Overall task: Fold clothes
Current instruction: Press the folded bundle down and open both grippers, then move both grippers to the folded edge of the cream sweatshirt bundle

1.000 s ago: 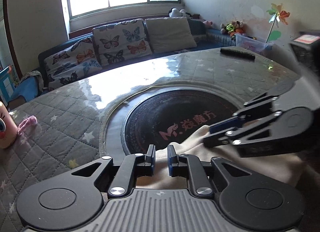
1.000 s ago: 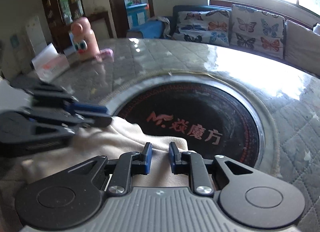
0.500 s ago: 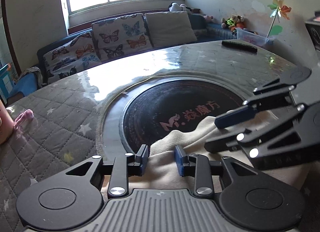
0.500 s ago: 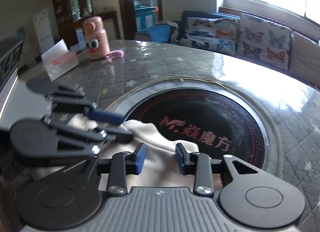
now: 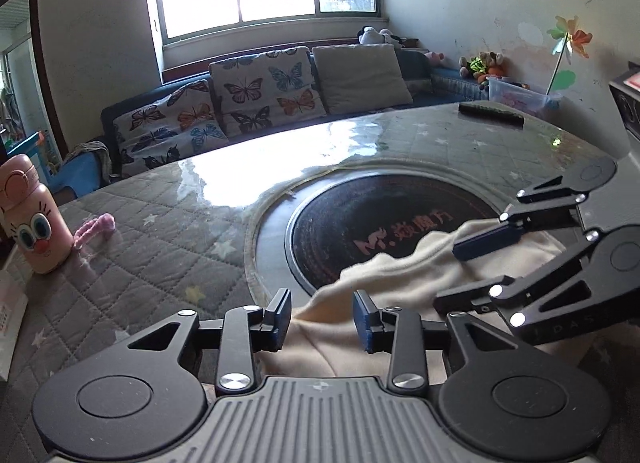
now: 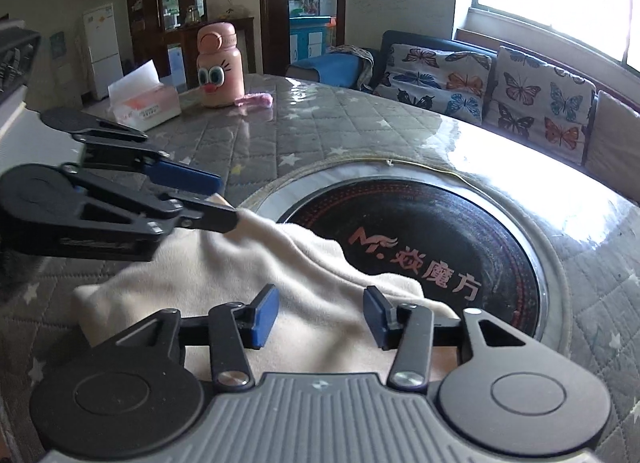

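A cream garment [image 5: 400, 267] lies crumpled on the quilted table, its far edge lapping over the black round hob plate [image 5: 400, 219]. My left gripper [image 5: 322, 319] is open just above the garment's near part, with nothing between its blue pads. The right gripper [image 5: 472, 269] comes in from the right, open too, over the garment's right side. In the right wrist view the right gripper [image 6: 320, 317] hovers open over the cream garment [image 6: 280, 259]. The left gripper [image 6: 216, 199] is open at the garment's left edge. Its lower finger is close to the fabric.
A pink cartoon bottle [image 6: 220, 67] with a pink strap [image 6: 254, 100] and a tissue box [image 6: 144, 103] stand at the table's far left. A black remote [image 5: 490, 114] lies at the far right edge. A sofa with butterfly cushions [image 5: 264, 91] runs behind the table.
Both grippers went from nearly shut on the garment to wide open and let it go. Both have lifted and drawn back a little; the garment now rests on the table.
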Demonstrator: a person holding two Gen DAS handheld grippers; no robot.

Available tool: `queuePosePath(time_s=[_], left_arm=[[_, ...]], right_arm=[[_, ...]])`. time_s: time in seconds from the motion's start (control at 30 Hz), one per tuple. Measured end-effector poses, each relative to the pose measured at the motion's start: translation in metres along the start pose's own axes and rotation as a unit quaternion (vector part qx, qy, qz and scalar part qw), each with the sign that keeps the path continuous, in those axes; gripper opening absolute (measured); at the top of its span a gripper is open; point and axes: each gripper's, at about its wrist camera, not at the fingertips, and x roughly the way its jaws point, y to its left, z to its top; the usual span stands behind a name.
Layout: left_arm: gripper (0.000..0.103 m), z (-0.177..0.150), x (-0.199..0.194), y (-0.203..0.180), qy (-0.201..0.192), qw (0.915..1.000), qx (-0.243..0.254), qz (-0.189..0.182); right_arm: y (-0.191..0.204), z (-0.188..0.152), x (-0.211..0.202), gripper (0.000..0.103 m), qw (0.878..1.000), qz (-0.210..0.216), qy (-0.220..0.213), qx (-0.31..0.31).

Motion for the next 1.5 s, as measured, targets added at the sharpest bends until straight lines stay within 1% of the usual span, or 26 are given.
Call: queuePosePath(time_s=[0.13, 0.27, 0.43, 0.47, 0.63, 0.73, 0.83, 0.9, 0.97, 1.1, 1.23, 1.37, 1.5], left_arm=[[0.037, -0.011, 0.006, 0.002, 0.012, 0.9996, 0.006, 0.023], [0.037, -0.015, 0.005, 0.013, 0.009, 0.9988, -0.004, 0.047], [0.038, -0.018, 0.006, 0.024, 0.015, 0.9972, -0.024, 0.069], [0.039, -0.017, 0.001, 0.025, 0.011, 0.9972, -0.025, 0.069], [0.050, -0.018, -0.021, 0.021, -0.001, 0.9977, -0.034, 0.059], [0.056, -0.022, -0.030, 0.013, -0.001, 0.9980, -0.031, 0.055], [0.058, -0.028, -0.035, 0.011, 0.001, 0.9977, -0.032, 0.059], [0.061, -0.033, -0.038, 0.009, 0.003, 0.9975, -0.033, 0.062], [0.062, -0.037, -0.042, 0.007, 0.005, 0.9973, -0.034, 0.064], [0.062, -0.045, -0.048, 0.004, 0.008, 0.9969, -0.036, 0.069], [0.063, -0.054, -0.055, 0.000, 0.012, 0.9965, -0.038, 0.074], [0.064, -0.048, -0.059, -0.003, 0.001, 0.9964, -0.041, 0.074], [0.064, -0.047, -0.057, -0.009, 0.003, 0.9966, -0.039, 0.073]], right_arm=[[0.006, -0.003, -0.006, 0.049, 1.000, 0.001, -0.003, -0.009], [0.006, -0.006, -0.019, 0.052, 1.000, -0.004, -0.013, -0.010], [0.008, -0.017, -0.025, 0.053, 1.000, -0.003, -0.001, -0.012], [0.008, -0.018, -0.028, 0.054, 1.000, -0.004, -0.003, -0.012], [0.008, -0.024, -0.041, 0.059, 1.000, -0.018, -0.018, -0.011], [0.011, -0.030, -0.042, 0.060, 1.000, -0.018, -0.011, -0.014], [0.020, -0.039, -0.044, 0.061, 0.999, -0.017, -0.004, -0.029], [0.025, -0.041, -0.049, 0.065, 0.999, -0.023, -0.012, -0.039], [0.029, -0.042, -0.053, 0.069, 0.998, -0.027, -0.017, -0.046], [0.031, -0.050, -0.052, 0.069, 0.999, -0.023, -0.010, -0.045], [0.029, -0.052, -0.066, 0.069, 0.999, -0.010, -0.016, -0.038], [0.031, -0.054, -0.078, 0.069, 0.999, 0.010, -0.029, -0.030], [0.032, -0.060, -0.073, 0.070, 0.999, 0.032, -0.014, -0.017]])
